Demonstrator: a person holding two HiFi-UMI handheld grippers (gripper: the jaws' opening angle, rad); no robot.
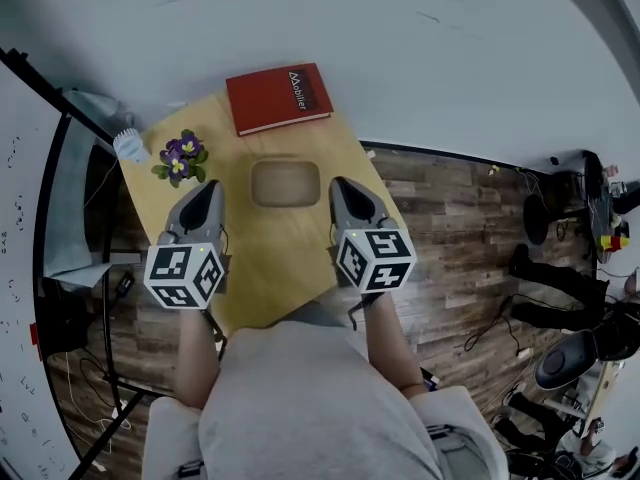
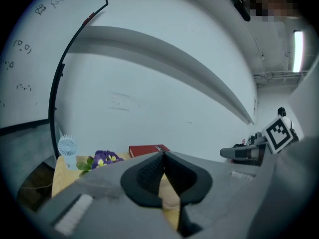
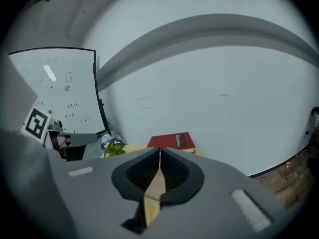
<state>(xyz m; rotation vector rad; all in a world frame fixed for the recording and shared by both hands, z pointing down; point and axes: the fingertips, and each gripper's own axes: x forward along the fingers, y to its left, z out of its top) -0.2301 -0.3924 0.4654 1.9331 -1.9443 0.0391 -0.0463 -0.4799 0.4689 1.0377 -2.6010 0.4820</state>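
Note:
My left gripper [image 1: 208,190] hovers over the left side of a small wooden table [image 1: 260,268], jaws shut with nothing between them. My right gripper [image 1: 343,186] is over the table's right side, jaws also shut and empty. Between the two tips lies a shallow wooden tray [image 1: 285,182]. A red book [image 1: 278,98] rests at the far edge; it also shows beyond the jaws as the red book [image 2: 148,150] and the red book [image 3: 172,141]. A small pot of purple flowers [image 1: 179,158] stands far left, just ahead of the left gripper.
A small white fan [image 1: 130,146] sits at the table's far left corner. A whiteboard [image 3: 55,91] stands to the left. Wood floor [image 1: 450,228] on the right holds cables, bags and black stands [image 1: 560,288]. The white wall [image 1: 400,38] lies beyond the table.

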